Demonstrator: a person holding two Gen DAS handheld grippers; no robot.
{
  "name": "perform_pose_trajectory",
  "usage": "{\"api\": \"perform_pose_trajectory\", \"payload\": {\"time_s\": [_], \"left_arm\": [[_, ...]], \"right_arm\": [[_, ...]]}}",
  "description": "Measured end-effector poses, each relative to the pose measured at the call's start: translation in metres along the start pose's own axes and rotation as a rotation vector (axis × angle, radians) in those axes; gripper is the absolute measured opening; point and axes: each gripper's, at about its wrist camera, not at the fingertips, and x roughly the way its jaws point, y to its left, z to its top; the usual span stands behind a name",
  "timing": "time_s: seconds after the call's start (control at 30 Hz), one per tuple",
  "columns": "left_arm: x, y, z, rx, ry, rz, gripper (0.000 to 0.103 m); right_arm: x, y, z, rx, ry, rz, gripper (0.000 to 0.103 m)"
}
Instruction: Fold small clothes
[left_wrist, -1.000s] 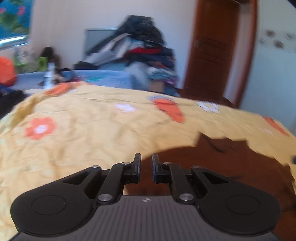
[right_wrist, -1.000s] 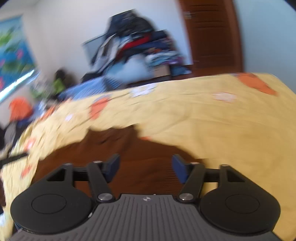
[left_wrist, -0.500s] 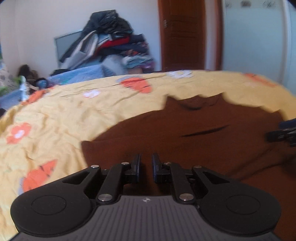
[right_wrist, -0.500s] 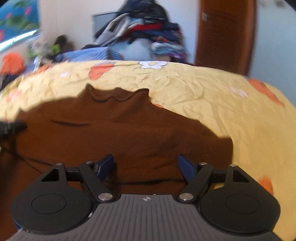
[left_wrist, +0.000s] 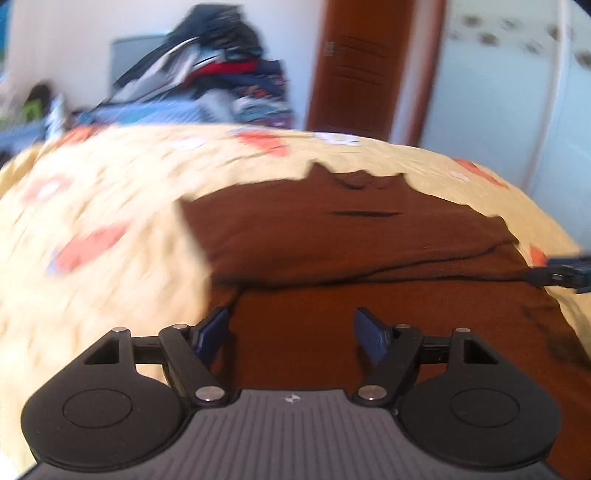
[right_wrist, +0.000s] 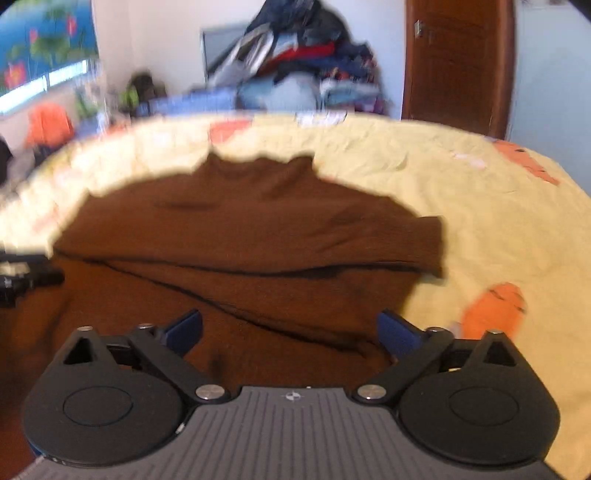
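- A home bedroom: yellow bedspread with orange flowers (right_wrist: 461, 199).
- Heaped pile of mixed clothes (right_wrist: 295, 70) at 12 o'clock (unfolded).
- Brown wooden door (right_wrist: 458, 62) at 1 o'clock.

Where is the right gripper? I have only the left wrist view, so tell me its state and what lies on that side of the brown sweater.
Observer: The right gripper is open wide, with nothing between its fingers, and it faces the brown sweater.
Operator: Describe the sleeve on that side.
Observer: The sleeve lies out sideways, and its cuff ends on the yellow bedspread.
Operator: Report what is near the outer finger.
Observer: An orange print on the bedspread, just beyond the sweater's edge.
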Motion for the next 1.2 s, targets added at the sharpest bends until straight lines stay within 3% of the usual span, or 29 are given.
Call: {"api": "perform_pose_trajectory", "payload": {"time_s": [0.07,0.13,0.2,0.23,0.27,0.3,0.33,0.37,0.43,0.53,0.57,0.6,0.63,0.67,0.7,0.73,0.8,0.87,0.9,0.93,0.97,1.1,1.2], "left_arm": [[0.0,0.015,-0.006,-0.058,0.028,0.019,0.075],[0.001,0.018,-0.008,-0.07,0.013,0.019,0.075],[0.005,0.015,-0.006,-0.072,0.008,0.026,0.074],[0.007,0.014,-0.005,-0.079,-0.004,0.03,0.06],[0.009,0.014,-0.003,-0.093,-0.012,0.038,0.04],[0.013,0.018,-0.002,-0.126,0.007,0.041,0.003],[0.013,0.025,-0.001,-0.171,0.005,0.034,0.004],[0.013,0.031,-0.002,-0.201,0.002,0.036,0.004],[0.009,0.037,-0.007,-0.166,-0.017,0.055,0.003],[-0.004,0.038,-0.012,-0.174,0.0,0.069,0.004],[-0.012,0.04,-0.015,-0.209,0.015,0.037,0.004],[-0.02,0.042,-0.019,-0.253,0.031,-0.01,0.008],[-0.029,0.045,-0.026,-0.302,0.049,-0.069,0.019],[-0.038,0.048,-0.035,-0.357,0.059,-0.126,0.028],[-0.045,0.051,-0.046,-0.413,0.061,-0.181,0.049],[-0.052,0.054,-0.056,-0.454,0.047,-0.237,0.059],[-0.058,0.054,-0.069,-0.495,0.034,-0.288,0.059],[-0.057,0.051,-0.07,-0.488,0.015,-0.279,0.052],[-0.052,0.05,-0.069,-0.486,0.033,-0.253,0.02],[-0.045,0.051,-0.067,-0.489,0.073,-0.217,0.001],[-0.043,0.056,-0.066,-0.505,0.067,-0.221,0.001],[-0.053,0.071,-0.062,-0.436,0.054,-0.158,0.0],[-0.061,0.083,-0.074,-0.524,0.119,-0.27,0.002]], "right_arm": [[-0.011,-0.019,-0.013,0.07,-0.006,-0.029,0.102],[-0.008,-0.04,-0.026,0.141,0.025,-0.033,0.094],[-0.001,-0.047,-0.036,0.142,0.059,-0.039,0.078],[0.0,-0.047,-0.038,0.126,0.052,-0.028,0.074],[0.001,-0.047,-0.038,0.123,0.053,-0.023,0.059],[0.004,-0.048,-0.036,0.124,0.059,-0.001,0.015],[0.008,-0.051,-0.035,0.132,0.08,0.015,0.009],[0.008,-0.051,-0.034,0.134,0.086,0.017,0.008],[0.007,-0.061,-0.036,0.121,0.082,-0.01,0.005],[-0.005,-0.082,-0.046,0.219,0.062,0.018,0.005],[-0.009,-0.078,-0.048,0.236,0.063,0.023,0.014],[-0.015,-0.077,-0.051,0.26,0.069,0.043,0.033],[-0.019,-0.076,-0.05,0.292,0.081,0.071,0.048],[-0.026,-0.074,-0.051,0.32,0.091,0.114,0.081],[-0.036,-0.072,-0.055,0.34,0.091,0.158,0.1],[-0.044,-0.07,-0.062,0.352,0.099,0.198,0.1],[-0.059,-0.069,-0.081,0.393,0.132,0.281,0.094],[-0.067,-0.067,-0.09,0.389,0.115,0.317,0.086],[-0.068,-0.067,-0.09,0.395,0.119,0.313,0.055],[-0.065,-0.073,-0.09,0.428,0.148,0.311,0.023],[-0.057,-0.076,-0.09,0.475,0.194,0.32,0.012],[-0.079,-0.095,-0.102,0.469,0.165,0.265,0.01],[-0.089,-0.098,-0.116,0.518,0.144,0.273,0.014]]}}
